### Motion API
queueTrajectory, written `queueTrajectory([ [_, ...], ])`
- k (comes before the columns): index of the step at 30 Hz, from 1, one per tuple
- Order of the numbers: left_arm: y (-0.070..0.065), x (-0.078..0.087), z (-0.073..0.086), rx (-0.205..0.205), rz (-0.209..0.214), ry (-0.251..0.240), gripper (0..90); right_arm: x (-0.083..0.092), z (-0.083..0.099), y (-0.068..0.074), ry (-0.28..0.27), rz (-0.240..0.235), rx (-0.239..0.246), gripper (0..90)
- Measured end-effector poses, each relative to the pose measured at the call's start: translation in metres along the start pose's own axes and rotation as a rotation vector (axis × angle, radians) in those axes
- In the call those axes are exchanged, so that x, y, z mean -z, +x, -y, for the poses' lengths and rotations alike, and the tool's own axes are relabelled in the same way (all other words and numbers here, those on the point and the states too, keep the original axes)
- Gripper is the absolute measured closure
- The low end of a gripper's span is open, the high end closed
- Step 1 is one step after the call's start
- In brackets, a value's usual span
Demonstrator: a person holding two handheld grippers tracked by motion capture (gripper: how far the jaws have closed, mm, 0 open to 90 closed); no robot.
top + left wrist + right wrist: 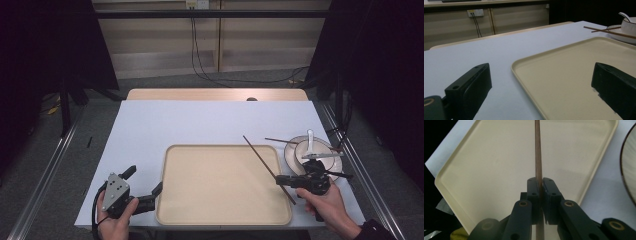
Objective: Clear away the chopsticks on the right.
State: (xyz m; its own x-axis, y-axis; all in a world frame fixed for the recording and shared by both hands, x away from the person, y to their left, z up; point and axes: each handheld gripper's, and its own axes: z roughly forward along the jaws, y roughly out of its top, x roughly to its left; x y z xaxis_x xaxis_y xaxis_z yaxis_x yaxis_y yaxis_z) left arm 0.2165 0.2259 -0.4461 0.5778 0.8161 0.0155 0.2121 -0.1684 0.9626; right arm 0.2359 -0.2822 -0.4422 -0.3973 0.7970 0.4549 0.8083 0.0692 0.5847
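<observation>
A long brown chopstick [262, 159] slants over the right part of the beige tray [215, 185]. My right gripper [281, 180] is shut on the chopstick near its lower end. In the right gripper view the chopstick [537, 150] runs straight up from the closed jaws of the right gripper [540, 185], above the tray [499, 157]. A second chopstick [280, 141] lies across the plate [290, 152]. My left gripper [146, 177] rests open at the tray's left edge. In the left gripper view its jaws stand on either side of the tray's rim [529, 82], holding nothing.
At the right of the table a plate carries a white bowl [312, 150] with a white spoon [310, 139] in it. The bowl [629, 25] and plate sit beyond the tray's far corner. The white table [210, 120] ends near a wooden strip at the back.
</observation>
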Motion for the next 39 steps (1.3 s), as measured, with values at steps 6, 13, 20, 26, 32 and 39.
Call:
queueTrajectory([
  [6,-0.002,-0.001,-0.001,-0.012,0.004,0.0,2.9,-0.011,0.008,-0.001,0.057,0.012,-0.02,84.7],
  [13,-0.002,-0.001,-0.001,-0.01,0.003,0.001,2.9,-0.023,0.012,0.001,0.097,0.032,-0.015,84.7],
  [20,0.0,0.0,0.0,-0.007,-0.005,0.009,2.9,-0.026,0.013,0.002,0.109,0.044,-0.016,84.6],
  [26,-0.001,-0.001,0.0,-0.003,-0.004,0.011,2.9,-0.029,0.014,0.001,0.11,0.055,-0.007,83.5],
  [32,-0.001,-0.001,0.0,-0.001,-0.001,0.013,2.9,-0.029,0.015,0.002,0.114,0.041,0.012,78.6],
  [39,0.0,-0.001,0.001,0.017,0.001,0.002,2.9,-0.025,0.014,0.002,0.111,0.027,0.07,71.3],
])
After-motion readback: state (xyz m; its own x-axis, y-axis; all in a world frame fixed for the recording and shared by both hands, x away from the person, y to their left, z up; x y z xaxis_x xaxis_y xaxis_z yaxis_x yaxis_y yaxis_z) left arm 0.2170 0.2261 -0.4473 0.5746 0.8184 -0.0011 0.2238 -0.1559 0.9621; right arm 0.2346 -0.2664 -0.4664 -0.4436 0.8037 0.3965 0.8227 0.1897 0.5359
